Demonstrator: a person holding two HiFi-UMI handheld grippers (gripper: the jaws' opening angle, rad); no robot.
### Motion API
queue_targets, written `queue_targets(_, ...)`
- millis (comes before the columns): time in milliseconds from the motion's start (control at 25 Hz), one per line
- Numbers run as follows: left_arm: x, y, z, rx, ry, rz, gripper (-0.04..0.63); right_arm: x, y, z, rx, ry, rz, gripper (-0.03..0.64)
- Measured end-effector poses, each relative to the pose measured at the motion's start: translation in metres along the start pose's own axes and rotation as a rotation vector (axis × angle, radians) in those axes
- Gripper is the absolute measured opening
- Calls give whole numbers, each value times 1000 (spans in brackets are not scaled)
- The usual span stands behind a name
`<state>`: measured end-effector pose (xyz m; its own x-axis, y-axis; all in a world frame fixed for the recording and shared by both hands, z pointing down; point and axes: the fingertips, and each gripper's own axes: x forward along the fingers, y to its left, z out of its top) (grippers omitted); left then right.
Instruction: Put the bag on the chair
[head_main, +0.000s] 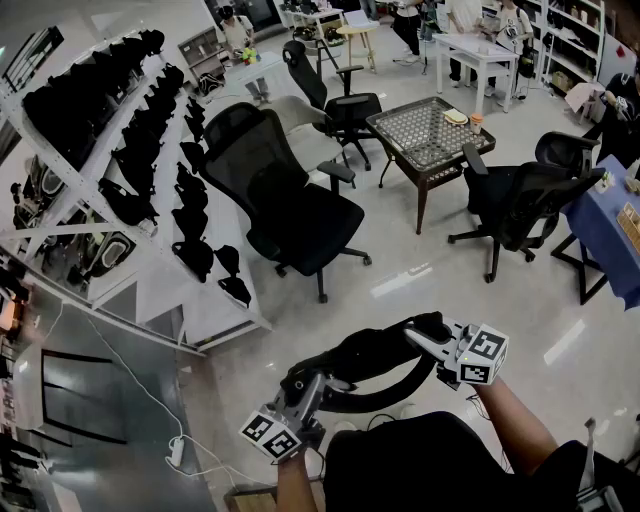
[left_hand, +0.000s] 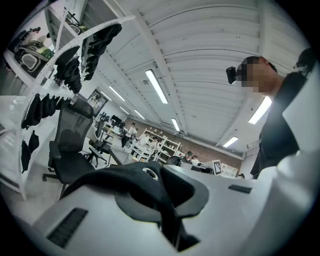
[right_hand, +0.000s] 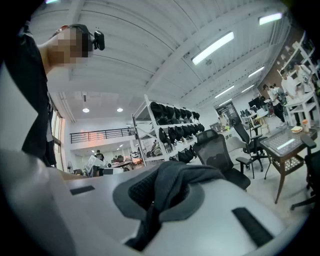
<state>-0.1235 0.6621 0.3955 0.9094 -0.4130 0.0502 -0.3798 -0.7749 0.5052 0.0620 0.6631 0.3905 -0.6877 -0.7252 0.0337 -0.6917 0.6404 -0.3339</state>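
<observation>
A black bag (head_main: 368, 358) hangs close in front of me, held at both ends. My left gripper (head_main: 312, 384) is shut on a strap of the bag (left_hand: 145, 181), whose dark fabric and metal eyelet fill the gap between its jaws (left_hand: 169, 220). My right gripper (head_main: 428, 336) is shut on grey-black fabric of the bag (right_hand: 176, 181), pinched between its jaws (right_hand: 150, 220). The black mesh office chair (head_main: 292, 205) stands about a metre ahead, seat bare, and is seen too in the left gripper view (left_hand: 70, 145) and the right gripper view (right_hand: 218, 154).
A white rack (head_main: 60, 120) hung with several black bags runs along the left. A lattice-top table (head_main: 432, 135) and two more black chairs (head_main: 522, 195) (head_main: 338, 95) stand behind. A blue-covered table (head_main: 612, 228) is at the right. A power strip (head_main: 178, 452) lies on the floor.
</observation>
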Motion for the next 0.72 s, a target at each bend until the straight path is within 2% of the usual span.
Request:
queue_targets(240,7,-2,10,33,2,14,25,0,-5,8,35,-10,-13,0)
queue_targets(480,15,-16,-2,48,25,17,25,-14,-7,7,22,-12,-1,0)
queue_targets(720,22,-25,-8,25,12,33,25,-22,-12,11,11,-19,7,0)
